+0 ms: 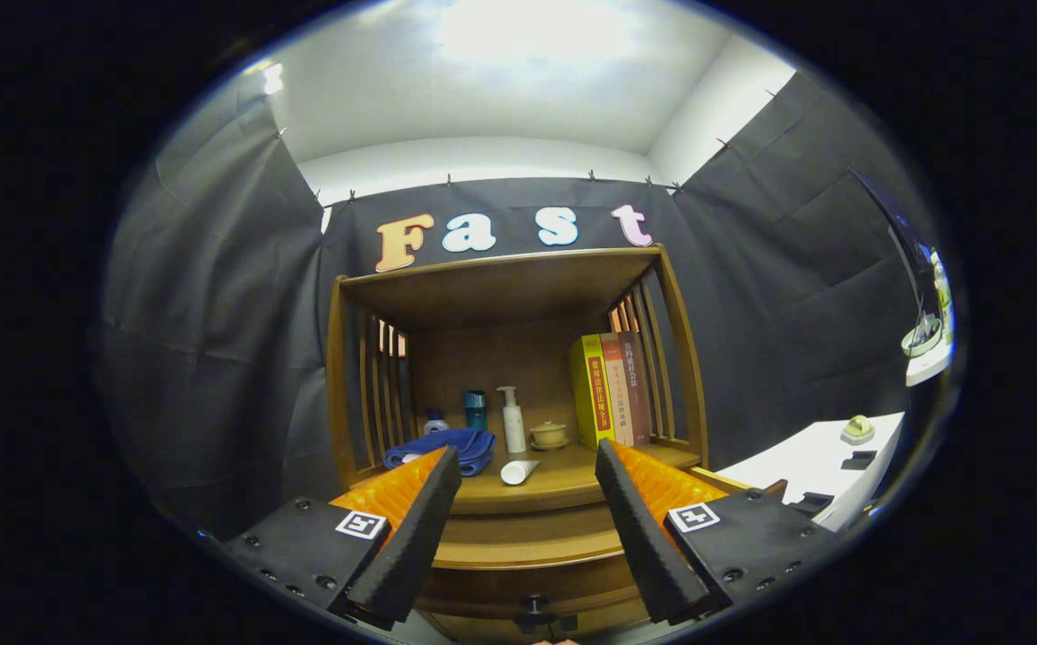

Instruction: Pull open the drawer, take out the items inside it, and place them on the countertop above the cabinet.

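Setting: a booth hung with black cloth; a wooden cabinet (pixel 518 430) stands against the back wall, with a white table (pixel 809 470) off to the right.
Drawer: the drawer (pixel 527 587) sits below the countertop, front flush with the frame, apparently closed; its contents are hidden.
Knob: a dark round knob (pixel 534 610) at the middle of the drawer front, low between the fingers and just ahead of them.
Handling (judgement): rigid wood, likely light to moderate on its runners; the knob is small and smooth, so it should be pinched squarely and pulled straight out to avoid slipping off.
Gripper: the gripper (pixel 527 528) is spread wide with nothing held; its foam-faced fingers (pixel 415 528) flank the cabinet's front edge.
Countertop: the countertop (pixel 563 484) already carries a blue cloth (pixel 451 445), a white tube (pixel 518 471) lying down, a pump bottle (pixel 512 419), a small lidded cup (pixel 549 434) and upright books (pixel 612 387); free space remains near the front.
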`<state>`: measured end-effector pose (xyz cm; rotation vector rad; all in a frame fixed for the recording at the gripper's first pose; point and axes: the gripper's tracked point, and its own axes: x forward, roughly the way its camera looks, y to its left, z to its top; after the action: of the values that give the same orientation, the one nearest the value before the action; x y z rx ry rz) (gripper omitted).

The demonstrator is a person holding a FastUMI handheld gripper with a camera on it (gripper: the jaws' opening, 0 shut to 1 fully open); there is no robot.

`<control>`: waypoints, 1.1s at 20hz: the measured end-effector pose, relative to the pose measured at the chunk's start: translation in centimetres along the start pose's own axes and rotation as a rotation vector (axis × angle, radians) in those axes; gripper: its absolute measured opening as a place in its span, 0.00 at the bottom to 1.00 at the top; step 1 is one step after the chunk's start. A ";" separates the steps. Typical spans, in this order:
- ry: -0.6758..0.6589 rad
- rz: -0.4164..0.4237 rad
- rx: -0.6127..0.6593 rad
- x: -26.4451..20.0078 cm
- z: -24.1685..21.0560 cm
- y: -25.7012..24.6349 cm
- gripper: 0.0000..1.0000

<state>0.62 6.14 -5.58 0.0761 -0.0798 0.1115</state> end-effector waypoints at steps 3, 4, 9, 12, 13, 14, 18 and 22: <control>-0.011 0.009 -0.019 -0.6 -1.6 0.2 0.99; -0.009 0.014 -0.032 -0.6 -2.4 0.4 0.99; 0.014 0.016 -0.085 -1.2 -7.1 -0.5 0.99; 0.054 0.025 -0.072 -2.0 -9.9 -0.4 0.99; 0.070 0.027 -0.074 -2.0 -10.6 -0.4 0.99; 0.080 0.024 -0.076 -2.0 -11.2 -0.6 0.99; 0.112 0.013 -0.089 -2.0 -12.9 -1.6 0.99; 0.145 0.002 -0.099 -2.0 -14.2 -2.3 0.99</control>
<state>0.01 4.75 -20.02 -0.0314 0.0596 0.1143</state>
